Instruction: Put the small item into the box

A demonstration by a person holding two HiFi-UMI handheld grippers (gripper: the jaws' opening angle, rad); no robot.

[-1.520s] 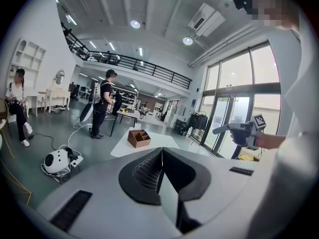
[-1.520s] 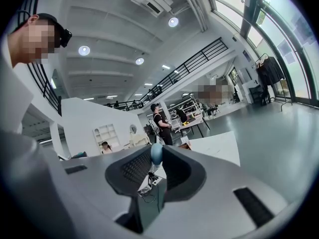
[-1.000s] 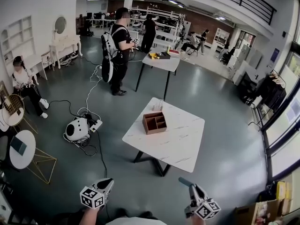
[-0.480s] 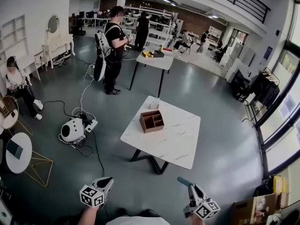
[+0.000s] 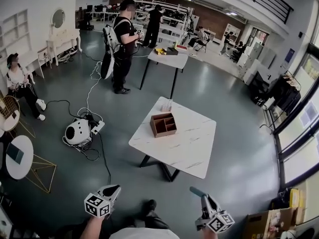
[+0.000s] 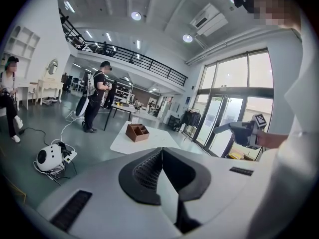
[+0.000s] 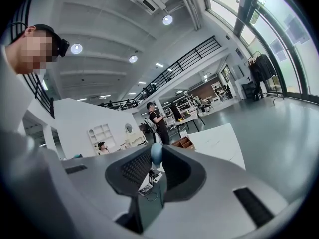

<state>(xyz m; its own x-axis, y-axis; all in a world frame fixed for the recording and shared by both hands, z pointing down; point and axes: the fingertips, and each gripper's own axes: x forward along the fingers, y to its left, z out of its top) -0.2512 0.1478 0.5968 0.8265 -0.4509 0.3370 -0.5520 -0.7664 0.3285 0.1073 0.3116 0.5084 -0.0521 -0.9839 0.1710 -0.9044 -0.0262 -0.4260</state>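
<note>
A brown wooden box (image 5: 163, 124) with compartments stands on the far part of a white marble table (image 5: 187, 151), a few steps ahead. Both grippers hang low in the head view, well short of the table. My right gripper (image 5: 195, 191) is shut on a small blue-green item (image 5: 193, 190); in the right gripper view that rounded item (image 7: 156, 154) sits between the pads, with the box (image 7: 183, 143) far beyond. My left gripper (image 5: 115, 187) is shut with nothing in it. The left gripper view shows its jaws meeting (image 6: 161, 156), the box (image 6: 136, 132) and the right gripper (image 6: 242, 132).
A small clear thing (image 5: 167, 105) stands on the table behind the box. A white round device (image 5: 77, 132) with cables lies on the floor to the left. A person with a backpack (image 5: 121, 39) stands by a second table (image 5: 168, 59). A seated person (image 5: 19, 83) and a round side table (image 5: 17, 156) are at the left.
The view has shifted a little and a shoe now shows at the bottom edge. Both grippers keep their places in the view; the right one still holds the item.
</note>
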